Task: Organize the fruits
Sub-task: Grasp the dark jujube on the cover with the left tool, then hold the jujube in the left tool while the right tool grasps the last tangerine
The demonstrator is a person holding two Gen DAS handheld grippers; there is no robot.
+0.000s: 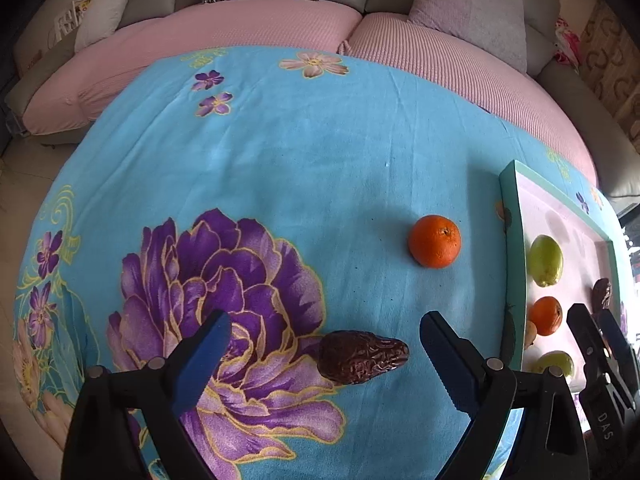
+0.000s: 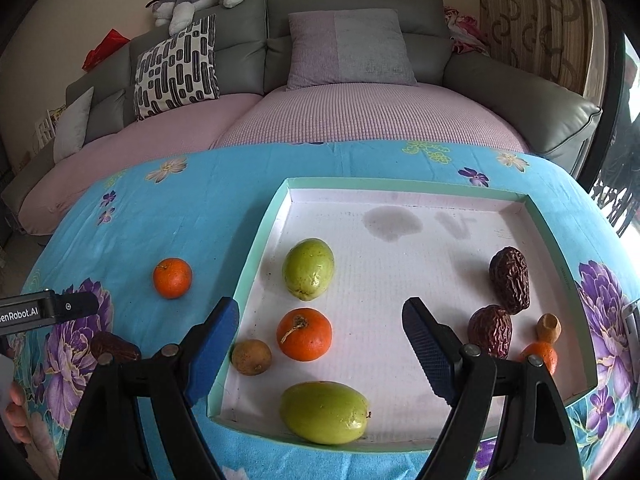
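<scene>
A wrinkled dark date (image 1: 362, 356) lies on the blue flowered cloth between the fingers of my left gripper (image 1: 325, 332), nearer the right-hand finger; the pads stand wide of it and do not touch it. A loose orange (image 1: 435, 241) sits farther off on the cloth. My right gripper (image 2: 320, 312) hangs open over the teal-rimmed tray (image 2: 256, 260), with nothing held. The tray holds two green fruits (image 2: 308, 268), an orange (image 2: 304, 334), a small brown fruit (image 2: 251, 357), two dates (image 2: 511, 280) and a small orange (image 2: 542, 354). The loose date (image 2: 114, 347) and loose orange (image 2: 172, 278) show to the tray's left.
The cloth (image 1: 280, 160) covers a round table with a pink-covered grey sofa (image 2: 360, 120) right behind it. The tray's rim (image 1: 510, 240) stands up at the right of the left wrist view, with my right gripper (image 1: 594, 318) above it. A hand (image 2: 16, 412) shows at lower left.
</scene>
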